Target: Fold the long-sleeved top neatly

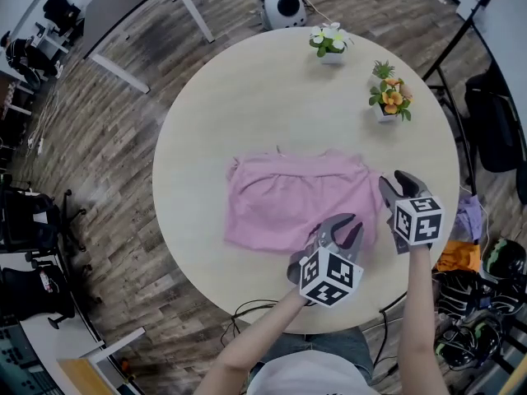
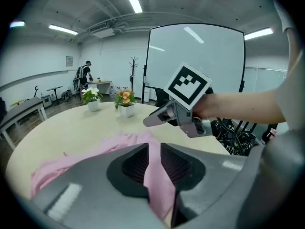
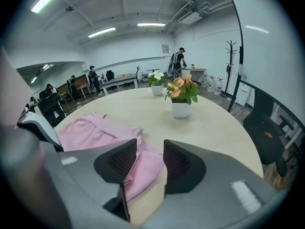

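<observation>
The top [image 1: 288, 196], lying on the table [image 1: 247, 97], is being pinched at its near edge by the left gripper [image 1: 342, 227] — forearm stretched forward. The right gripper [image 1: 395, 179] is being held low at the top's right edge, jaws apart.

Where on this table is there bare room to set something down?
Bare table lies left of and beyond the pink top, up to the white-flower pot. Crowded: near right, around the left gripper and right gripper.
</observation>
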`<move>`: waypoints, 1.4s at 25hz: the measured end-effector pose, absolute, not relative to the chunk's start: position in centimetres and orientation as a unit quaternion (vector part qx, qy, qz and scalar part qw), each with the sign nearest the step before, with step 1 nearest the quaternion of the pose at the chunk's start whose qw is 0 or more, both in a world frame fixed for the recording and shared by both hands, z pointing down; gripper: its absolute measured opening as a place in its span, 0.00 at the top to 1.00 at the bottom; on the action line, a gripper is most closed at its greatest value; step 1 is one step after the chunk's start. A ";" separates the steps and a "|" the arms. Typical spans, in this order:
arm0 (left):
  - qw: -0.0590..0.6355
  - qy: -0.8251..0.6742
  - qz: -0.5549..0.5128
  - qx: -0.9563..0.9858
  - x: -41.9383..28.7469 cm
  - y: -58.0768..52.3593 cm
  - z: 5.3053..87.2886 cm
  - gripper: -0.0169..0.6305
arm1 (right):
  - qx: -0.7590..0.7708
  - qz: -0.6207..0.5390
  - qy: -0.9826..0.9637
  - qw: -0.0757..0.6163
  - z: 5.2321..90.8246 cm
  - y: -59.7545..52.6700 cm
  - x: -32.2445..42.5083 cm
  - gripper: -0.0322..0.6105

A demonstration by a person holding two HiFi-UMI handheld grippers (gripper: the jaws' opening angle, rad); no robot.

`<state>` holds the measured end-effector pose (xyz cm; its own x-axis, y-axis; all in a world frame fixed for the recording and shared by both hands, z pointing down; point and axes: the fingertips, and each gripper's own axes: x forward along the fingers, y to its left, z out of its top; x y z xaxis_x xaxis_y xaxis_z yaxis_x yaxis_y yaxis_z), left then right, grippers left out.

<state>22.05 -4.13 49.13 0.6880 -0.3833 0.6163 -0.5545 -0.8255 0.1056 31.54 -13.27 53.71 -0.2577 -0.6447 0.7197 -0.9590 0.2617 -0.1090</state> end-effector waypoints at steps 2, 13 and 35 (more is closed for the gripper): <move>0.148 -0.240 0.306 0.909 23.3 -2.6 50.0 0.85 | 0.538 0.280 -0.742 0.285 54.1 -13.1 31.5 0.63; 0.172 -0.178 0.347 0.904 27.2 2.2 54.4 0.78 | 0.527 0.289 -0.744 0.292 56.1 -13.1 31.5 0.62; 0.170 -0.213 0.426 0.863 28.1 3.1 59.8 0.80 | 0.505 0.321 -0.735 0.320 60.3 -12.7 29.6 0.53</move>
<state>28.11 3.12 59.79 0.5469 -0.2230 0.8070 -0.5122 -0.8516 0.1117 29.60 -12.68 60.31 -0.2856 -0.5361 0.7944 -0.9469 0.2853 -0.1480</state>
